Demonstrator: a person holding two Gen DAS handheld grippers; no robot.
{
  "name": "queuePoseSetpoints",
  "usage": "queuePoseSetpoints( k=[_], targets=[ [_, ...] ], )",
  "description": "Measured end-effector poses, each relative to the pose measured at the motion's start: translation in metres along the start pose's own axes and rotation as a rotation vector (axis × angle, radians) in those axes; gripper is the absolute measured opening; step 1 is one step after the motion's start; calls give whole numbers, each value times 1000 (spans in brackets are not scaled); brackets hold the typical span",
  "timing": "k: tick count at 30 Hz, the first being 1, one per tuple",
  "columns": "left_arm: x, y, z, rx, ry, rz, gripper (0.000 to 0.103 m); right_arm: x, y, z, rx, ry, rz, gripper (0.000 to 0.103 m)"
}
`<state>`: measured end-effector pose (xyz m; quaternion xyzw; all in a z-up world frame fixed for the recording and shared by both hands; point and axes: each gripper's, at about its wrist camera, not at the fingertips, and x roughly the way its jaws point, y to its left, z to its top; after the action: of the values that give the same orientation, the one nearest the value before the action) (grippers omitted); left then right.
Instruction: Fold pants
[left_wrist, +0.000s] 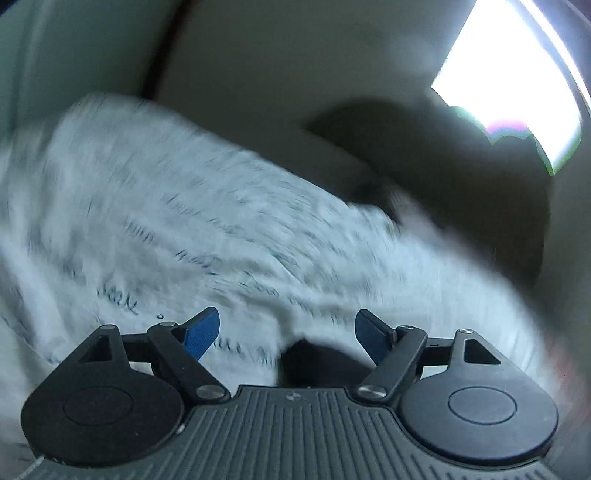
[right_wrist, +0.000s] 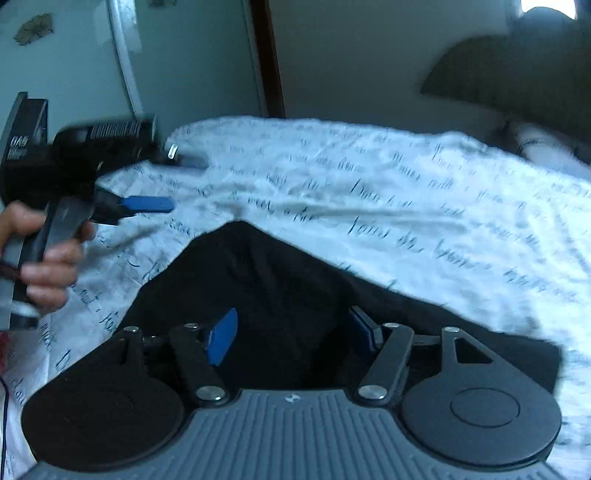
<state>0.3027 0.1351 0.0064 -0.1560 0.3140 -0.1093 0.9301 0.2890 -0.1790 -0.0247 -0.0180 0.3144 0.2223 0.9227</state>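
Black pants (right_wrist: 258, 288) lie on a white bed sheet (right_wrist: 406, 206) printed with handwriting. In the right wrist view they fill the space in front of my right gripper (right_wrist: 293, 334), whose blue pads stand apart with the dark cloth between them; I see no pinch. At the left of that view, a hand (right_wrist: 48, 258) holds my left gripper (right_wrist: 173, 182) open above the sheet. In the blurred left wrist view, my left gripper (left_wrist: 286, 332) is open over the sheet (left_wrist: 166, 206). Only a dark corner of the pants (left_wrist: 306, 360) shows, low between its fingers.
A pale wall and a dark door frame (right_wrist: 269, 55) stand behind the bed. A dark rounded cushion or headboard (right_wrist: 517, 74) rises at the far right, also seen as a dark shape (left_wrist: 443, 166). A bright window (left_wrist: 517, 74) glares at the upper right.
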Motion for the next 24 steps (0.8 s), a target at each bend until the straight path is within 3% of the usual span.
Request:
queuePoseSetpoints(
  k=[3, 5, 7, 9, 10, 11, 15, 18, 20, 21, 22, 24],
  targets=[
    [-19, -41, -21, 209, -2, -57, 92, -23, -19, -8, -14, -10, -69, 65],
    [-18, -57, -30, 231, 27, -152, 99, -33, -39, -13, 4, -10, -101, 65],
    [-9, -61, -39, 191, 84, -197, 100, -32, -58, -19, 49, 14, -96, 65],
    [22, -66, -48, 185, 171, -120, 97, -19, -68, -25, 69, 52, -100, 65],
    [36, -64, -51, 188, 202, -63, 90, -8, -71, -27, 65, 68, -115, 65],
    [44, -63, -54, 197, 205, -37, 91, -2, -75, -29, 73, 67, -116, 67],
    [12, -77, -58, 285, 121, 2, 91, -29, -71, -26, 105, 1, -127, 68],
    [-17, -88, -72, 378, 53, 37, 102, -46, -59, -36, 65, -12, -123, 68],
    [-8, -95, -79, 418, 56, 110, 103, -34, -57, -45, 50, 35, -144, 68],
    [2, -98, -85, 446, 96, 147, 103, -24, -56, -51, 41, 48, -173, 72],
    [11, -96, -87, 455, 123, 165, 102, -19, -57, -53, 52, 39, -187, 83],
    [3, -90, -90, 395, 98, 167, 100, -25, -61, -51, 127, 36, -206, 85]
  ],
)
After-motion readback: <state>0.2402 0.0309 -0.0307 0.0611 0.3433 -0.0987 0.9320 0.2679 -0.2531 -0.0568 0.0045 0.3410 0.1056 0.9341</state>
